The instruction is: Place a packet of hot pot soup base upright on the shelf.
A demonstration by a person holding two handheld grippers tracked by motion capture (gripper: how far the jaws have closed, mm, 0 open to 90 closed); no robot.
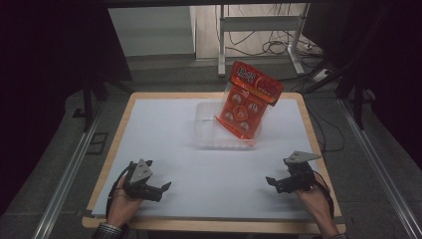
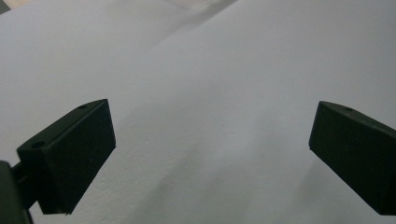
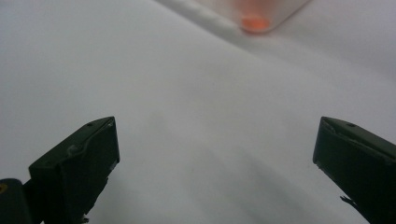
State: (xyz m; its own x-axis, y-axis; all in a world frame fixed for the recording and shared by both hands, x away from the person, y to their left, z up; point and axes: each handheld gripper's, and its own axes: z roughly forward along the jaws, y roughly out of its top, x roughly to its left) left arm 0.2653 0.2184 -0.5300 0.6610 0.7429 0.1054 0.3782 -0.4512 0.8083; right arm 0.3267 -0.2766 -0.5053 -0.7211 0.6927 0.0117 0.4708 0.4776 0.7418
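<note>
An orange-red snack package [image 1: 248, 101] leans tilted inside a clear plastic container [image 1: 208, 130] at the far middle of the white sheet. My left gripper [image 1: 160, 190] rests low at the near left, held by a hand, jaws wide apart with nothing between them [image 2: 212, 154]. My right gripper [image 1: 274, 183] sits at the near right, also held by a hand, jaws apart and empty [image 3: 215, 163]. A blurred orange corner of the package [image 3: 254, 22] shows at the top of the right gripper view. Both grippers are well short of the container.
The white sheet [image 1: 164, 124] covers a wooden table [image 1: 125, 114] with its edge showing all round. Beyond the far edge stand a metal frame leg [image 1: 221, 40] and loose cables [image 1: 278, 47] on the floor. Rails [image 1: 74, 164] run along both sides.
</note>
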